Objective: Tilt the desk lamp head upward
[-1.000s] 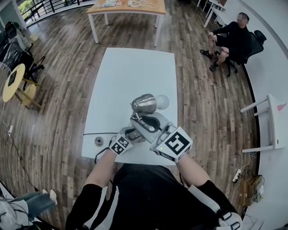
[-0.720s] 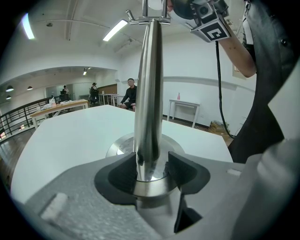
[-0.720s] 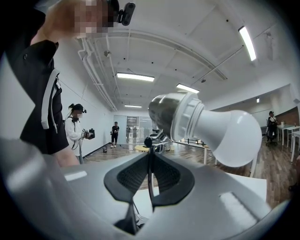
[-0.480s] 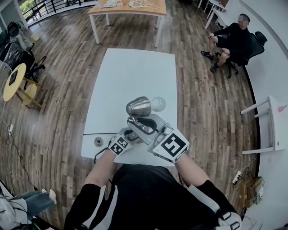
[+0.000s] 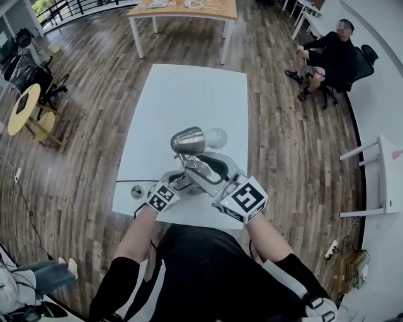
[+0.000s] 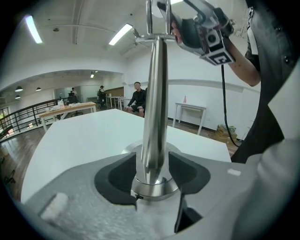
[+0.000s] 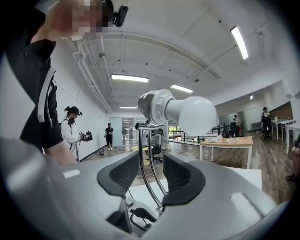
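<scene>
A chrome desk lamp stands near the front of the white table (image 5: 189,94). Its head (image 5: 187,141) holds a white bulb (image 5: 216,136) that points to the right. My left gripper (image 5: 181,183) is shut on the lamp post (image 6: 153,117) just above the base. My right gripper (image 5: 194,165) reaches level under the head. Its jaws have just been opening, and the two thin rods (image 7: 149,173) of the lamp arm stand between the pads, which do not press on them. In the right gripper view the head (image 7: 154,107) and bulb (image 7: 197,115) sit above the jaws.
A dark cable and a small round piece (image 5: 136,190) lie at the table's front left. A wooden table (image 5: 182,9) stands beyond the white one. A person sits on a chair (image 5: 327,56) at the far right. A white side table (image 5: 378,176) stands right, a yellow round table (image 5: 22,107) left.
The lamp head and bulb have shifted a little to the left over the table. Both grippers stay at the lamp, and the right one has edged left with it.
</scene>
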A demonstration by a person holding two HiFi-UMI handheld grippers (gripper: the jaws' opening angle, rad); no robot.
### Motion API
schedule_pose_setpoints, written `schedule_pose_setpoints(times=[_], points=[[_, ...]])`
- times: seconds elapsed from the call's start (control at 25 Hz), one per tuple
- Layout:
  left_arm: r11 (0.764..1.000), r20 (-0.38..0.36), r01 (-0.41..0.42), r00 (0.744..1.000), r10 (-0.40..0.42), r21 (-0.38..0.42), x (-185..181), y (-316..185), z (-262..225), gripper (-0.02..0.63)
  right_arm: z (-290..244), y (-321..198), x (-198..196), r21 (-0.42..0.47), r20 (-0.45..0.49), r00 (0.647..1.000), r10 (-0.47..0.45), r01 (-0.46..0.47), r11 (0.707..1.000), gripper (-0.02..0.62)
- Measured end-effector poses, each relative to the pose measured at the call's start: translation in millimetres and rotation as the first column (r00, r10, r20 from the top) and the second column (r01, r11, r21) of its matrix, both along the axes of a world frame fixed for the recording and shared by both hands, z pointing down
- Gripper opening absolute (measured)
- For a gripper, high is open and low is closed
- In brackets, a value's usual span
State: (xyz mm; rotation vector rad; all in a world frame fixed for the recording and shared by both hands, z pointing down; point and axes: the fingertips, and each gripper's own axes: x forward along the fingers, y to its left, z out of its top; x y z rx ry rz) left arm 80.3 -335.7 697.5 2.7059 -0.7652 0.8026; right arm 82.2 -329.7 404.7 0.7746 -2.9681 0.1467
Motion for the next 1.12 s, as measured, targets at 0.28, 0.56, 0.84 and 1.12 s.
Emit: schedule_pose_setpoints(times=[0.28,0.56,0.84,1.12], points=[[0.965,-0.231,0.26,0.942,-0.242,0.047,-17.4,4.1,-76.8,0.222,22.0,13.1,58.4,0.015,0.033,0.997,0.07,-0.07,0.997,0.14],[0.894,-0.345,0.434,0.861,-0.374,0.112,-50.7,28.8,-142.0,0.155,33.3,32.7,83.2,-0.023,0.104,0.98,0.169,-0.168,0.986,0.054],[0.865,-0.426,0.462,0.835,-0.349,0.197,-62.5,67.0,-186.3,0.0,33.2,64.9,78.5,-0.044,0.118,0.96,0.253,-0.25,0.967,0.003],[0.858,-0.486,0.448,0.825,-0.288,0.253,-101.3,124.3,-218.7,0.0,28.1,115.4,58.8,-0.029,0.13,0.93,0.345,-0.344,0.939,0.003]])
